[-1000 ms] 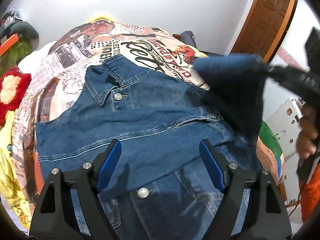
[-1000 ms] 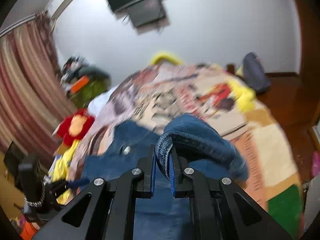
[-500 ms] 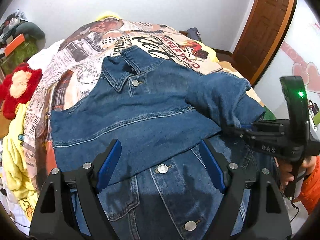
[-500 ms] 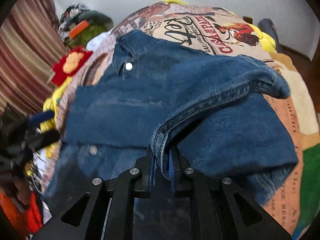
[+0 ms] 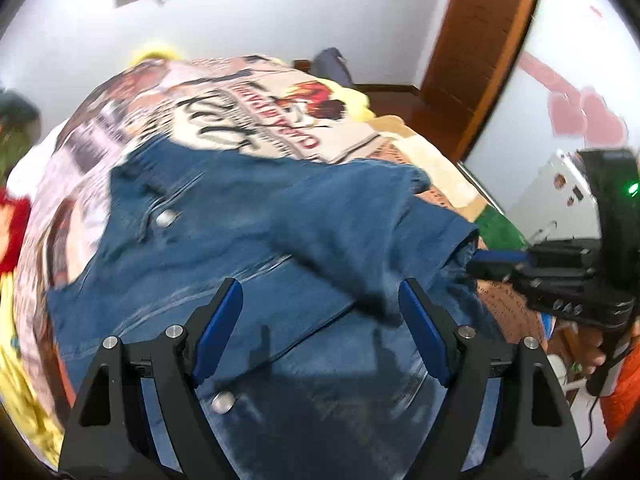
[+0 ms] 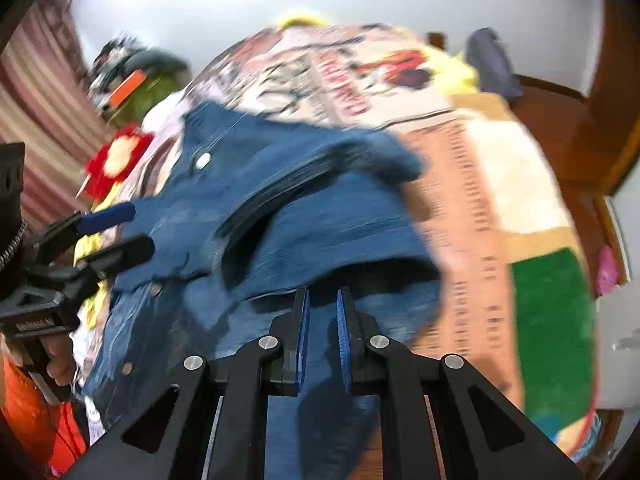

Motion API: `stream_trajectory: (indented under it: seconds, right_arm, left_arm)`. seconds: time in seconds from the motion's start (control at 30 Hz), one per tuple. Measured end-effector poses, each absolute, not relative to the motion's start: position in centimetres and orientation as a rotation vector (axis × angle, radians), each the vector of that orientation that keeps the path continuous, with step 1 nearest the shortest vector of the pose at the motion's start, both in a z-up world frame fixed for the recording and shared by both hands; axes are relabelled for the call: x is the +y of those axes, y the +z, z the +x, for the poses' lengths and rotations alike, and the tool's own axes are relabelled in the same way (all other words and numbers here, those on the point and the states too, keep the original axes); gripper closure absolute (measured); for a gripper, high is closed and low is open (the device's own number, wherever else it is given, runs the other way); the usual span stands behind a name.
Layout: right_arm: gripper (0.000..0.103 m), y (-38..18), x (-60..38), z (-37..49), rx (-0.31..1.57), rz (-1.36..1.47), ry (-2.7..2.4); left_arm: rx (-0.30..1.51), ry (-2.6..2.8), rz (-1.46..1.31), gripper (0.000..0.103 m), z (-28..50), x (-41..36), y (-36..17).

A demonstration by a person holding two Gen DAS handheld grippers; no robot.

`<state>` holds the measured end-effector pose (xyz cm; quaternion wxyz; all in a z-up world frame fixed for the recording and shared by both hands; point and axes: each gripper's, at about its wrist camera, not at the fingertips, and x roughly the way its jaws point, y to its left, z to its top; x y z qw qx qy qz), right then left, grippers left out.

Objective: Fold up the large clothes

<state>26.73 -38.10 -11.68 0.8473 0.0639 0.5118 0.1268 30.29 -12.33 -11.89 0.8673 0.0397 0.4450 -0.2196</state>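
Note:
A blue denim jacket (image 5: 240,272) lies spread, buttons up, on the bed. Its sleeve (image 5: 360,220) is folded across the chest. The cuff end sits at the tips of my right gripper (image 6: 322,320), which is shut on the sleeve (image 6: 340,232) low over the jacket's right edge. In the left wrist view the right gripper (image 5: 496,258) reaches in from the right and touches the cuff. My left gripper (image 5: 320,332) hovers open above the jacket's lower front with nothing between its pads. It also shows at the left of the right wrist view, where the left gripper (image 6: 116,232) is above the jacket's left side. Both views are blurred.
The bed carries a printed blanket (image 5: 260,120). A red plush toy (image 6: 116,160) and yellow cloth (image 5: 16,380) lie along its left side. A wooden door (image 5: 480,60) and a white box (image 5: 560,196) stand to the right. An orange sleeve (image 6: 24,400) is at the left edge.
My right gripper has brought the sleeve down from the air and laid it across the jacket front, drawing the cuff toward the right edge. The left gripper shifted over the jacket, still open.

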Motion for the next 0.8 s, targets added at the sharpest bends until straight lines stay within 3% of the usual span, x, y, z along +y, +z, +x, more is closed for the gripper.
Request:
stream_trajectory:
  seconds: [0.23,0.3,0.43,0.5,0.53,0.8]
  right_arm:
    - [0.093,-9.9,-44.1,26.9,1.005,0.177,0.126]
    - [0.093,-10.1,-44.9,27.2,1.009,0.198,0.118]
    - [0.093,-10.8,-45.4,29.1,1.019,0.194,0.110]
    - [0.093,-11.4,-45.0,30.2,1.040,0.190,0.107]
    - [0.093,-11.9,-44.7,31.1,1.056,0.188,0.108]
    - [0.093,-15.5,-40.8,33.0,1.150,0.273,0.216]
  left_arm:
    - [0.986,-0.420,0.225,0.025,33.2,-17.8,-15.6]
    - [1.001,-0.378,0.227,0.041,34.2,-18.0,-16.6]
    - [1.004,-0.328,0.201,0.061,36.1,-17.6,-16.8]
    - [0.983,-0.304,0.210,0.087,36.8,-17.5,-16.2]
    - [0.968,-0.301,0.209,0.090,36.9,-17.4,-15.8]
    - [0.723,-0.288,0.178,0.093,35.3,-14.3,-8.1]
